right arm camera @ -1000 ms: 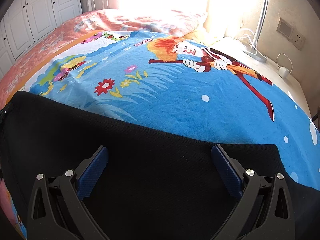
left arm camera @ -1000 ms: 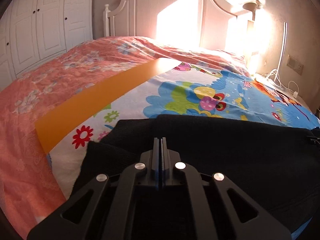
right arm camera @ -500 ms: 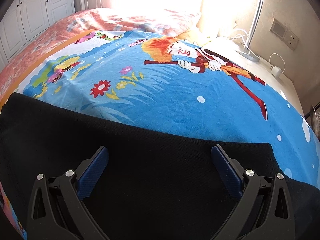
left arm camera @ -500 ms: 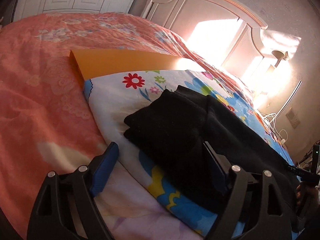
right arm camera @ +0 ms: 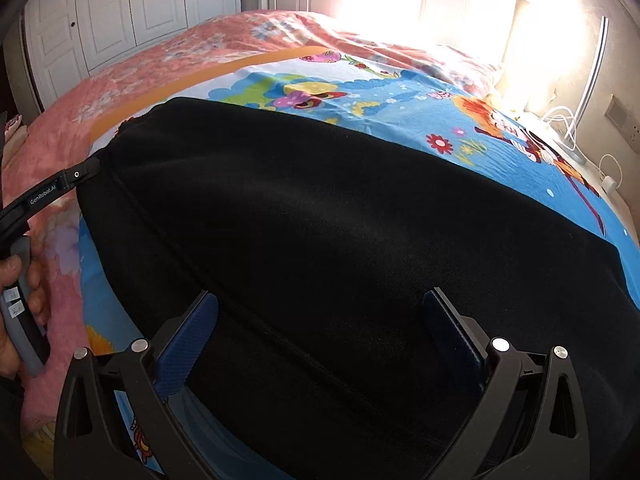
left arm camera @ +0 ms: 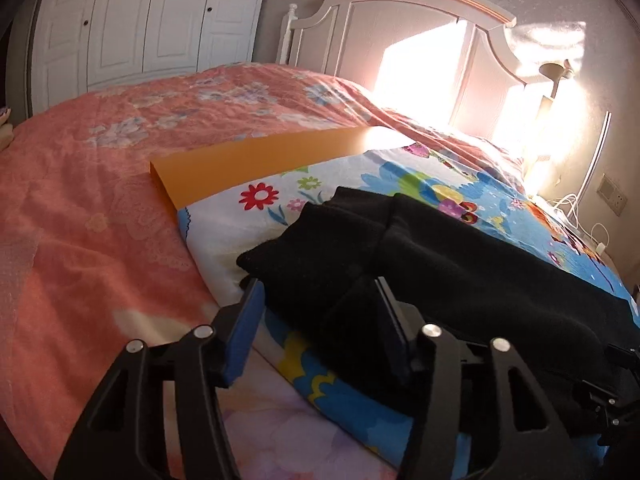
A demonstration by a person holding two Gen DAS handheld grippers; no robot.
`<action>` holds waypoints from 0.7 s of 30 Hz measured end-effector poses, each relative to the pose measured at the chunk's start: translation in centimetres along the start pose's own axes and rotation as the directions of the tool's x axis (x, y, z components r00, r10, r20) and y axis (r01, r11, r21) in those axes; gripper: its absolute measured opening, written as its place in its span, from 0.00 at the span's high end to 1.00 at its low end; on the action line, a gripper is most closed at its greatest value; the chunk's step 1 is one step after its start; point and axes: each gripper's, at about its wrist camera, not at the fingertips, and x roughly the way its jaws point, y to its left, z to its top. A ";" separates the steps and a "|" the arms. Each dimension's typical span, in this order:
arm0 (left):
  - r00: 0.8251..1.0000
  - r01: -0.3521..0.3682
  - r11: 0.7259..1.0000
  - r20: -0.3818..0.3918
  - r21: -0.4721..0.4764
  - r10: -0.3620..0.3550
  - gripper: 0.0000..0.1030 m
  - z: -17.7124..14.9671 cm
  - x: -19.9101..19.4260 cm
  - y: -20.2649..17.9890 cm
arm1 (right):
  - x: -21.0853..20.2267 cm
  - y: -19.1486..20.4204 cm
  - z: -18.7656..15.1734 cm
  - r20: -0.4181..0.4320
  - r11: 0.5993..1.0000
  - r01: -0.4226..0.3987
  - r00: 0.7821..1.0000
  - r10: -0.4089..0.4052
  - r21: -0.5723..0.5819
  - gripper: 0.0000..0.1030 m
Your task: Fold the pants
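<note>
The black pants [left arm camera: 460,264] lie flat across the colourful cartoon blanket [left arm camera: 248,220] on the bed, and they fill the right wrist view [right arm camera: 320,240]. My left gripper [left arm camera: 316,312] is open at the near left corner of the pants, its jaws straddling the folded cloth edge without closing on it. My right gripper [right arm camera: 320,320] is open and empty, low over the pants near their front edge. The left gripper also shows at the left of the right wrist view [right arm camera: 84,172], touching the pants' end, held by a hand [right arm camera: 16,300].
A pink floral bedspread [left arm camera: 100,200] covers the bed to the left. An orange band [left arm camera: 256,160] borders the blanket. A white headboard [left arm camera: 400,40] and white wardrobe doors [left arm camera: 140,20] stand behind. A bedside table with cables [right arm camera: 568,128] and wall sockets is at the far right.
My left gripper let go of the pants, opened and pulled back to their left corner, then narrowed around the cloth edge. My right gripper stayed open and drew back, showing more of the pants.
</note>
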 end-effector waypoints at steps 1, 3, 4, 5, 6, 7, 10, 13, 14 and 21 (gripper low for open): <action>0.999 0.033 0.998 0.039 0.062 -0.035 0.56 0.5 -1.4 -1.8 | 0.0 -0.1 0.0 0.001 1.000 -0.006 1.000 0.006 0.006 0.05; 0.976 0.217 0.965 -0.003 0.145 -0.219 0.56 1.0 -2.2 -5.2 | 0.0 -0.2 -0.2 0.006 1.000 -0.005 1.000 0.005 0.018 0.05; 0.953 0.304 0.938 -0.039 0.167 -0.301 0.56 1.0 -2.0 -6.6 | -0.1 -0.1 -0.3 0.010 1.000 -0.001 1.000 0.001 0.015 0.05; 0.930 0.366 0.911 -0.077 0.190 -0.358 0.56 0.5 -1.8 -8.2 | -0.1 -0.1 -0.4 0.013 1.000 0.000 1.000 0.000 0.012 0.05; 0.910 0.415 0.886 -0.122 0.208 -0.397 0.56 -0.2 -1.3 -9.6 | -0.1 -0.1 -0.4 0.013 1.000 -0.003 1.000 0.003 0.014 0.05; 0.895 0.443 0.868 -0.167 0.224 -0.414 0.56 -0.9 -0.6 -10.9 | -0.2 -0.2 -0.4 0.013 1.000 -0.006 1.000 0.006 0.016 0.05; 0.895 0.433 0.860 -0.244 0.272 -0.373 0.56 -3.3 1.7 -12.7 | -0.2 -0.1 -0.5 0.015 1.000 -0.004 1.000 0.004 0.013 0.05; 0.917 0.382 0.889 -0.225 0.250 -0.331 0.55 -3.2 3.1 -11.8 | -0.2 -0.1 -0.5 0.017 1.000 -0.008 1.000 0.008 0.012 0.05; 0.934 0.336 0.907 -0.216 0.254 -0.286 0.55 -2.9 3.5 -11.4 | -0.2 -0.2 -0.4 0.017 1.000 -0.010 1.000 0.010 0.013 0.05; 0.944 0.310 0.924 -0.187 0.226 -0.271 0.57 0.3 4.1 -8.2 | -0.2 -0.1 -0.5 0.023 1.000 -0.008 1.000 0.008 0.015 0.04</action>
